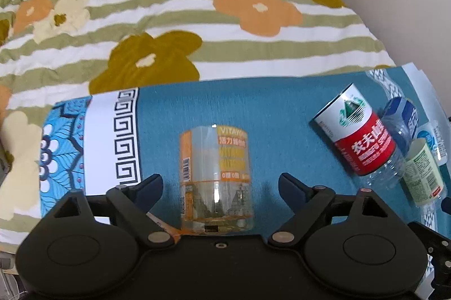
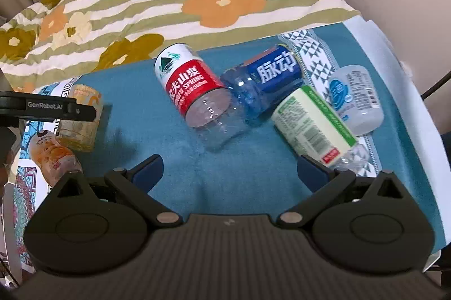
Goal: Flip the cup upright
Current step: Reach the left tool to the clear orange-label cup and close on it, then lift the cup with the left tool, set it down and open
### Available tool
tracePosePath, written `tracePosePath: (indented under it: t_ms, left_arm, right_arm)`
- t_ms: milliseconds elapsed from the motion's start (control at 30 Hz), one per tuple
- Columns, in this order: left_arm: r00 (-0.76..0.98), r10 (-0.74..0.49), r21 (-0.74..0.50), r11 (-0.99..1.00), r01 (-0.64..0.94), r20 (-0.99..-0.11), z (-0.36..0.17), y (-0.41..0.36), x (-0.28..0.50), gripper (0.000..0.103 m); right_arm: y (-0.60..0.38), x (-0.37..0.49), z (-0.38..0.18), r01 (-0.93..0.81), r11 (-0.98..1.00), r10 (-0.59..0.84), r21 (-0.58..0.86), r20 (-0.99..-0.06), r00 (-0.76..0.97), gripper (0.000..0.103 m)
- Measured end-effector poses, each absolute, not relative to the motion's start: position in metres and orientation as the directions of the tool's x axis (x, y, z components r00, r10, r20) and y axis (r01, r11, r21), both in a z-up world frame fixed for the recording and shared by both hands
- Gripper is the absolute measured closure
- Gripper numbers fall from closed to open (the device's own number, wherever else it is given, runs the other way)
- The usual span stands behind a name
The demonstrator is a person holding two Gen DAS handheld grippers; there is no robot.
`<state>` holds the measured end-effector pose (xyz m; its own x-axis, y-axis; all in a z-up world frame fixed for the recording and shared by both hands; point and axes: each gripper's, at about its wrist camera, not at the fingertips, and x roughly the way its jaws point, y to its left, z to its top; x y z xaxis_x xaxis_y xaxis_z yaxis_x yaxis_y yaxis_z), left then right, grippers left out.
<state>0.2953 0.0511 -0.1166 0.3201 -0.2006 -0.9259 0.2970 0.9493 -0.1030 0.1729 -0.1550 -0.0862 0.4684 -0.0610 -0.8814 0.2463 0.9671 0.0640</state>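
An orange-labelled clear cup (image 1: 215, 177) stands on the teal cloth (image 1: 282, 108), between the fingers of my left gripper (image 1: 221, 181), which is open with gaps on both sides. The same cup (image 2: 81, 116) shows at the left of the right wrist view, partly behind the left gripper's black body. My right gripper (image 2: 229, 167) is open and empty above bare teal cloth (image 2: 157, 128). Just ahead of it lie a red-labelled cup (image 2: 194, 91), a blue one (image 2: 265, 80), a green-labelled one (image 2: 313, 125) and a white one (image 2: 355, 99), all on their sides.
The red (image 1: 358, 128), blue (image 1: 403, 116) and green (image 1: 422, 173) cups lie at the right of the left wrist view. An orange bottle piece (image 2: 53, 156) lies at the cloth's left. A flowered striped quilt (image 1: 197, 18) rises behind the cloth. A wall stands at right.
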Motion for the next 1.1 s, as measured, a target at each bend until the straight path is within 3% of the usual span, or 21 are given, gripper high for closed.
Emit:
tracePosePath:
  t_ms: [100,233,700,1100]
  left_arm:
    - [0.292,-0.204,-0.109,0.945,0.309,-0.934,-0.124,0.05,0.297,0.018]
    - [0.264,-0.195,-0.107,0.942,0.317,-0.945,-0.133,0.051,0.3,0.039]
    - [0.323,-0.186,-0.078,0.944,0.321,-0.928,-0.11,0.033,0.282,0.039]
    - [0.394,-0.211,-0.106,0.957,0.271,-0.894,-0.068,-0.025,0.218,0.039]
  right_arm:
    - [-0.15,0.177,-0.092,0.241,0.968,-0.055,0.064,-0.887,0.458,0.0]
    - [-0.145,0.18,-0.097,0.239,0.969,-0.052,0.064,-0.892,0.449,0.0]
    - [-0.168,0.162,-0.088,0.235,0.967,-0.031,0.094,-0.877,0.479,0.0]
    - [-0.233,0.121,-0.06,0.17,0.98,-0.007,0.099,-0.848,0.53,0.0]
